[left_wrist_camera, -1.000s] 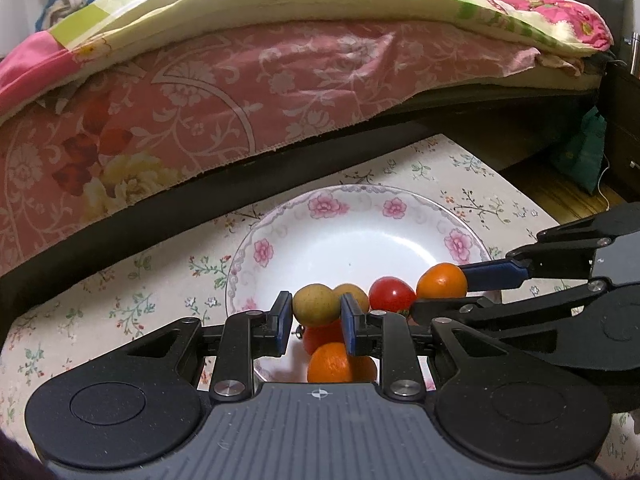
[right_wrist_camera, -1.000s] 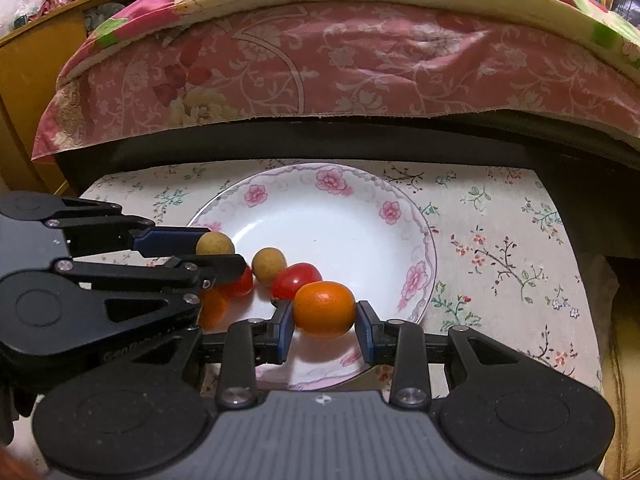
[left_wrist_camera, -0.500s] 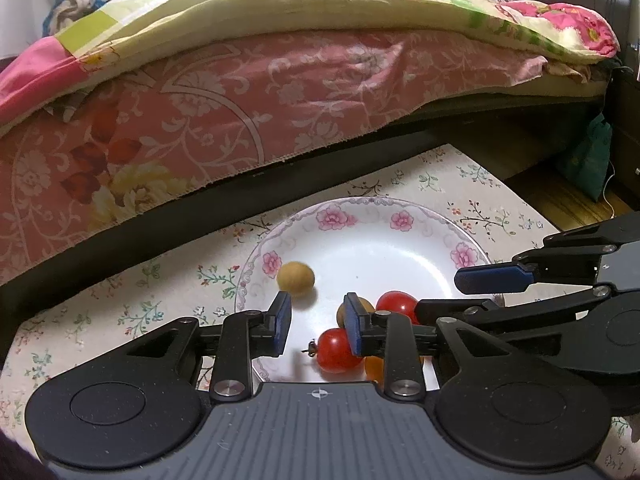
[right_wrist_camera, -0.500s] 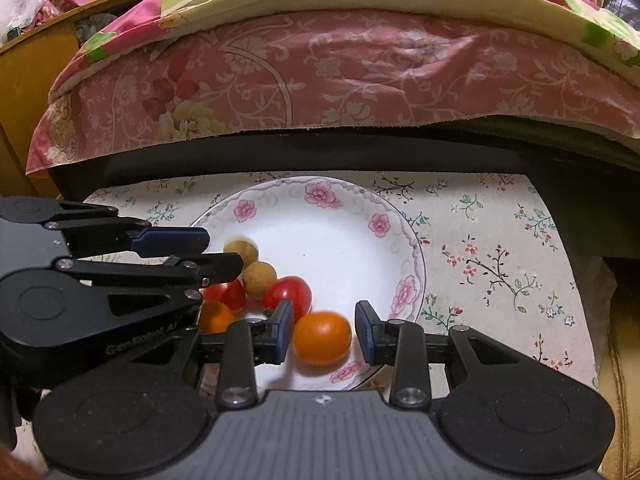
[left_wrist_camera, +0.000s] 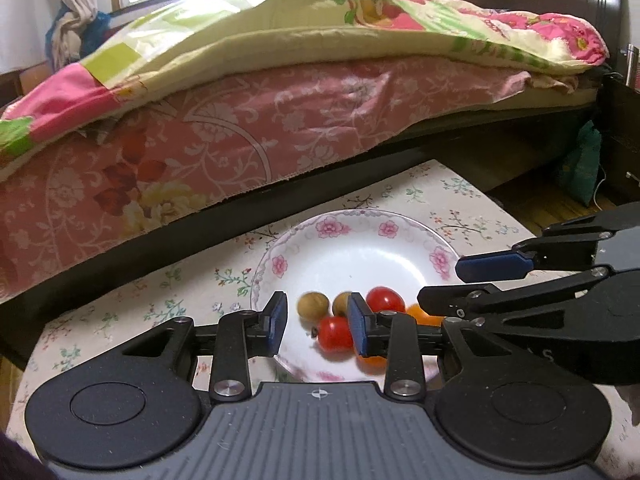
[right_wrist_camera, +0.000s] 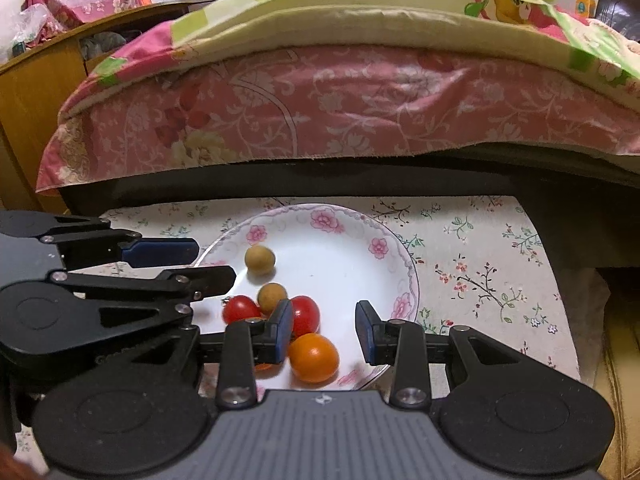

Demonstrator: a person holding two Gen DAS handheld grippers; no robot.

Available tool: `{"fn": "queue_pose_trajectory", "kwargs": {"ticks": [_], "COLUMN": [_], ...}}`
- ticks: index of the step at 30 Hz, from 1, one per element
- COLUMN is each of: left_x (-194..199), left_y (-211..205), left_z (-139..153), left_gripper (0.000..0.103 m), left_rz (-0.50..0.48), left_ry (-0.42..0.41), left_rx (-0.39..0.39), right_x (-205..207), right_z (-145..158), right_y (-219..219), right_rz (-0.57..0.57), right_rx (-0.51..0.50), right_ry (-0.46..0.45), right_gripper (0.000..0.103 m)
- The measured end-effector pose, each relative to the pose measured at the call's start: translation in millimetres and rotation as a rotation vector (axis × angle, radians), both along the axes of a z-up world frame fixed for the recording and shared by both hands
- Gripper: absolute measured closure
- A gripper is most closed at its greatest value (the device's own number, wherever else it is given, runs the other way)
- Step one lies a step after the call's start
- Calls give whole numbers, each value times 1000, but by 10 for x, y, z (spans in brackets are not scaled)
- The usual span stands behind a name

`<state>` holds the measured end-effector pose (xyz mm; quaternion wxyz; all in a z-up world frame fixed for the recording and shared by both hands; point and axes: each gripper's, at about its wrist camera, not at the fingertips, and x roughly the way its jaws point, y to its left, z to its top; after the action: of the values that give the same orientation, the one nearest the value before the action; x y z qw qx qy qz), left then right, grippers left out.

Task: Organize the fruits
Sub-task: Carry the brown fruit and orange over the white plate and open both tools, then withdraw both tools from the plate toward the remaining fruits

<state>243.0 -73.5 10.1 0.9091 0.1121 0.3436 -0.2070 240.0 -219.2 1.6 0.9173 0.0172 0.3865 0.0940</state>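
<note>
A white plate with a pink flower rim (left_wrist_camera: 332, 224) (right_wrist_camera: 324, 218) holds all the fruit. On it lie two brownish longans (right_wrist_camera: 260, 260) (right_wrist_camera: 272, 296), two red tomatoes (right_wrist_camera: 240, 309) (right_wrist_camera: 306, 314) and an orange (right_wrist_camera: 313, 357). My right gripper (right_wrist_camera: 325, 332) hovers open above the orange, which rests on the plate near its left finger. My left gripper (left_wrist_camera: 318, 324) is above a longan (left_wrist_camera: 313, 306) and a tomato (left_wrist_camera: 335, 333). Its jaws are opening and the pads press on nothing. A second orange (left_wrist_camera: 372, 362) is partly hidden behind its right finger. Each gripper shows in the other's view (left_wrist_camera: 440, 282) (right_wrist_camera: 214, 264).
The plate stands on a small table with a floral cloth (left_wrist_camera: 120, 320) (right_wrist_camera: 480, 272). Right behind it is a bed with a pink sheet (left_wrist_camera: 240, 128) and a quilt. A green bag (left_wrist_camera: 580, 168) sits on the floor at the right, and a wooden cabinet (right_wrist_camera: 32, 92) stands at the left.
The left gripper let go of a longan and the right gripper let go of the orange; both fruits now lie on the plate. Both grippers rose and drew back a little.
</note>
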Motion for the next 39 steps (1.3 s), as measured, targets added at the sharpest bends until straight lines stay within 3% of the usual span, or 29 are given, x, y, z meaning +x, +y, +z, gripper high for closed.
{"fn": "queue_pose_trajectory", "kwargs": {"ticks": [23,29,34,39], "left_x": [-893,-938,-877,-824], "left_y": [151,73,48,44], "left_z": [-171,-325,-406,-502], "left_gripper": [59,58,47,49], "left_rz": [-70,-96,-94,-82], "left_ry": [155,195,198,211], "left_rx": [8,27,29,51], "right_x": [-799,-853,-846,-777], "right_z": [123,130,115,41], "right_y": [101,80,116,132], "right_rz": [-2,-8,12,17], "right_rx": [-28,-10,-10,2], "right_ry": [92,124,136,165], "right_gripper": [68,68,68,68]}}
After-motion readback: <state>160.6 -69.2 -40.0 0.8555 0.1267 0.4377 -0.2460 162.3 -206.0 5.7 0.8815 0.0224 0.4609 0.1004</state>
